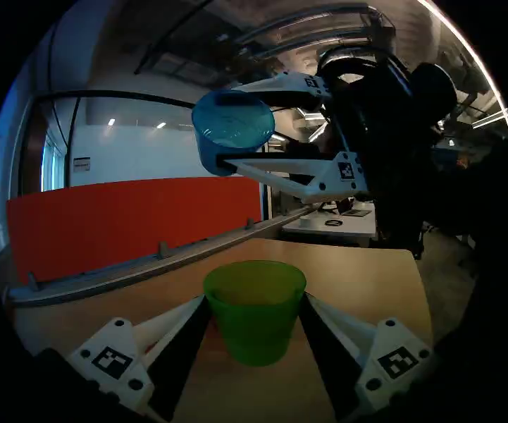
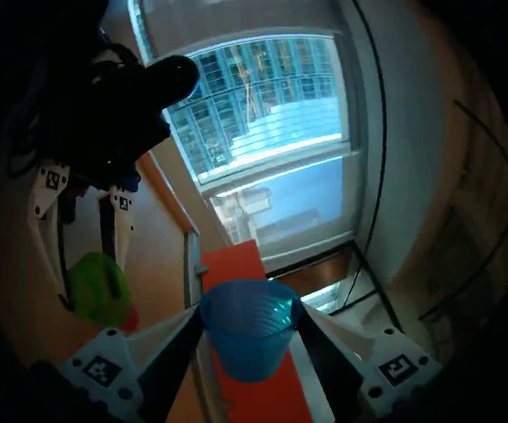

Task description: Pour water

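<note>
Blue cup [image 1: 232, 127] is clamped in the right gripper [image 2: 250, 315], raised above and beyond the green cup [image 1: 255, 321], mouth tipped over. Left gripper [image 1: 255, 303] grips the green cup low over the wooden table [image 1: 373, 282]. Risk: lip looks offset from the green mouth, so the stream could hit the table. Water level: can't tell.

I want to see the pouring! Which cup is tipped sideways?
The blue plastic cup, held high in the right gripper. The green plastic cup in the left gripper stands upright.

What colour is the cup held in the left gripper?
The cup is green, clearest in the left gripper view.
</note>
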A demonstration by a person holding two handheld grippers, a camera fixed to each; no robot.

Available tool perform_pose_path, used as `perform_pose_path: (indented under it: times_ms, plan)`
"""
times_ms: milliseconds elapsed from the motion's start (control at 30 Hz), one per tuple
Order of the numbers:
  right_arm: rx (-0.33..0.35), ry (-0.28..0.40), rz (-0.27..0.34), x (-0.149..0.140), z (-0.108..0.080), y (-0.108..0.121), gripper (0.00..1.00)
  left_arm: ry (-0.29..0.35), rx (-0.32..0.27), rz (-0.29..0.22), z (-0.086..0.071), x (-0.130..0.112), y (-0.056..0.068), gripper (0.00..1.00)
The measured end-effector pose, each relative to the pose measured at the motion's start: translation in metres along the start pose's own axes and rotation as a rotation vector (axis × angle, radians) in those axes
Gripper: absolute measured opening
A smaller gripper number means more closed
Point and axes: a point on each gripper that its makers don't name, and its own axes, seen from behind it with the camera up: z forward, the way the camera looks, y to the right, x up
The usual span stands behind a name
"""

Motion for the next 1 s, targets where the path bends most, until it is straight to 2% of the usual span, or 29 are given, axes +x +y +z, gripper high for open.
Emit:
perform_pose_path:
  times_ms: [200, 567, 867, 1000]
  plan:
    - [0.014, -0.004, 0.225, 0.000, -0.007, -0.007, 0.91, -0.002, 0.003, 0.005, 0.000, -0.001, -0.001, 0.84]
    - [0.054, 0.039, 0.630, 0.019, -0.016, -0.014, 0.91, -0.001, 0.010, 0.006, -0.002, -0.001, -0.003, 0.84]
    - [0.100, 0.033, 0.899, 0.028, -0.019, -0.022, 0.91, 0.000, 0.013, 0.005, -0.002, -0.001, -0.004, 0.84]
    - [0.110, 0.031, 0.991, 0.029, -0.019, -0.021, 0.91, 0.001, 0.013, 0.003, -0.002, -0.001, -0.004, 0.84]
